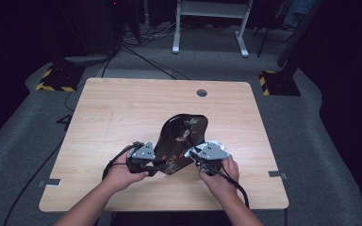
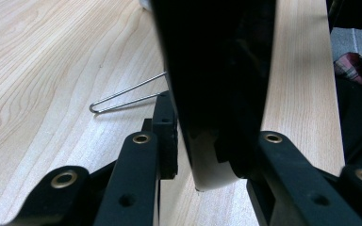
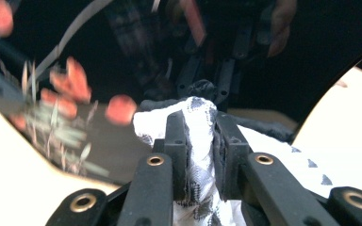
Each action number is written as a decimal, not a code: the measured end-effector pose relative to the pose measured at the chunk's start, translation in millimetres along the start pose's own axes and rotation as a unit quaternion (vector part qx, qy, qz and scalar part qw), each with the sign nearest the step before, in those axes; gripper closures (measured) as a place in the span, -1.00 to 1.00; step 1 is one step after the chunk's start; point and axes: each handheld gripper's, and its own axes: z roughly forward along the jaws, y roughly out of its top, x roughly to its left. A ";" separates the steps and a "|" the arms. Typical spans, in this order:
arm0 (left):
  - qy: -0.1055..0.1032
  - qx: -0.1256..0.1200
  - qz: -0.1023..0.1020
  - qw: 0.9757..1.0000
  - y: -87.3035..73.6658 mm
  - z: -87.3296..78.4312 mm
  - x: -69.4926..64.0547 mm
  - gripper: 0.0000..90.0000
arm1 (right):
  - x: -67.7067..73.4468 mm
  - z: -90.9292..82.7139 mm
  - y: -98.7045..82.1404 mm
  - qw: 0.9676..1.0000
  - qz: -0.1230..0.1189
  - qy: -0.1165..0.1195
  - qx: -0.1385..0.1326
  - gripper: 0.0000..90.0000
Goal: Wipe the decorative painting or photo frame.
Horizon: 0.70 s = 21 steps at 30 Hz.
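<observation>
A glossy black plate painted with red flowers stands tilted on the wooden table. My left gripper is shut on its lower left rim; in the left gripper view the jaws clamp the plate's edge, with the left gripper at the bottom. A thin wire stand pokes out from behind the plate. My right gripper is shut on a white patterned cloth. In the right gripper view the cloth bunches between the jaws of my right gripper and presses against the plate's painted face.
A round cable hole sits near the table's far edge. Beyond the table are a white desk frame, floor cables and yellow-black striped bases. Cables trail from both grippers toward the near edge.
</observation>
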 end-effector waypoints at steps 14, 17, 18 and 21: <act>0.001 0.001 0.000 1.000 0.3 0.2 -0.4 0.60 | -3.8 2.3 -8.3 1.000 0.016 -0.001 0.002 0.75; 0.000 0.001 0.001 1.000 0.5 0.3 -0.3 0.60 | -3.1 3.9 -12.2 1.000 0.016 0.000 0.010 0.75; 0.000 0.001 0.000 1.000 0.6 0.4 -0.4 0.60 | -3.7 2.9 -10.1 1.000 0.015 -0.002 0.013 0.75; 0.001 0.001 0.000 1.000 0.6 0.5 -0.6 0.60 | -9.3 -3.7 4.4 1.000 0.013 -0.007 -0.003 0.75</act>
